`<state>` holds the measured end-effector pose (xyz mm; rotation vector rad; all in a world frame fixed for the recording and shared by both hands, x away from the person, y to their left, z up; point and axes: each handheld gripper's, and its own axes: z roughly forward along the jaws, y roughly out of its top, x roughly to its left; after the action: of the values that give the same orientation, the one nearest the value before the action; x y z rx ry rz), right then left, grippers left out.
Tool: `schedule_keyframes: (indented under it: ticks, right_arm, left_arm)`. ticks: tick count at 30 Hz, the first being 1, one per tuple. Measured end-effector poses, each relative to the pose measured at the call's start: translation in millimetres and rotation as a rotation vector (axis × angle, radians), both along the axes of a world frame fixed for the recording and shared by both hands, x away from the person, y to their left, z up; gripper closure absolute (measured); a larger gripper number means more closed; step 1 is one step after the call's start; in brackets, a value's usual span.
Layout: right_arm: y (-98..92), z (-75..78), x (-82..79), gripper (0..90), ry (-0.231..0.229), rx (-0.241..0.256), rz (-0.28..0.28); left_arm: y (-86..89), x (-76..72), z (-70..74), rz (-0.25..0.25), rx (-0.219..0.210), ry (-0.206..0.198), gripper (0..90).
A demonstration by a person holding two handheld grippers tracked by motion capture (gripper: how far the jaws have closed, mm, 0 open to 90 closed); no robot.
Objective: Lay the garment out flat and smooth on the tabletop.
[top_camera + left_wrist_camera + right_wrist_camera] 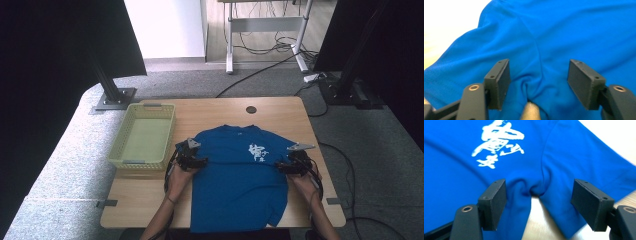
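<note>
T-shirt (239, 175) armpits between both open grippers' jaws.

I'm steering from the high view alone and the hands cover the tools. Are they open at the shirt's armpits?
Observer: Yes, the left tool has jaws spread wide, the blue T-shirt armpit bunched between them, ungripped.
Operator: And the right?
Observer: The right tool is open too, straddling the other armpit, with bare wood table between its jaws.
Operator: Is the print near it?
Observer: The white print lies just beyond its left jaw.
</note>
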<state>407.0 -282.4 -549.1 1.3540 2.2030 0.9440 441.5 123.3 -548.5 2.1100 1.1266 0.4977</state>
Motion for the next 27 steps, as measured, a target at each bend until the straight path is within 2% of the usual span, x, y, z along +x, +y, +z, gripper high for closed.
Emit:
schedule_keyframes:
  ticks: [1, 4, 10, 12, 14, 17, 22, 26, 27]
  right_arm:
    - [0.5, -2.9, 5.0, 27.2, 0.020, -0.008, -0.002]
    - [-0.7, -4.1, 15.4, 26.5, 0.008, -0.012, -0.014]
    - [-3.1, -4.3, 38.1, 25.8, 0.005, -0.010, -0.031]
    - [-2.7, -3.6, 43.5, 26.0, 0.009, -0.010, -0.032]
    - [-2.5, -2.0, 44.2, 26.1, 0.010, -0.011, -0.033]
    - [-3.3, 1.3, 34.2, 26.0, -0.009, 0.013, -0.010]
    - [-3.9, 7.5, 7.5, 25.2, -0.018, 0.020, 0.030]
    - [-4.0, 10.0, -22.6, 24.8, -0.006, 0.030, 0.074]
    - [-3.6, 10.0, -31.3, 24.8, -0.002, 0.033, 0.088]
  left_arm:
    - [0.1, 2.0, -0.2, 0.002, 0.003, -0.004, 33.5]
    - [0.5, 11.0, 0.4, 0.007, 0.009, -0.001, 33.6]
    - [0.1, 33.2, 0.2, 0.058, 0.000, -0.006, 33.6]
    - [-1.6, 36.9, 1.6, 0.069, 0.008, -0.001, 34.2]
    - [-2.8, 34.6, 3.4, 0.063, 0.014, -0.005, 34.3]
    - [-2.4, 25.1, 5.3, 0.038, 0.001, -0.009, 34.2]
    - [-1.3, 5.6, 8.4, -0.009, -0.019, 0.001, 33.4]
    - [-2.2, -9.8, 5.7, -0.040, -0.007, 0.013, 32.4]
    - [-2.5, -11.7, 3.8, -0.046, 0.013, 0.016, 32.3]
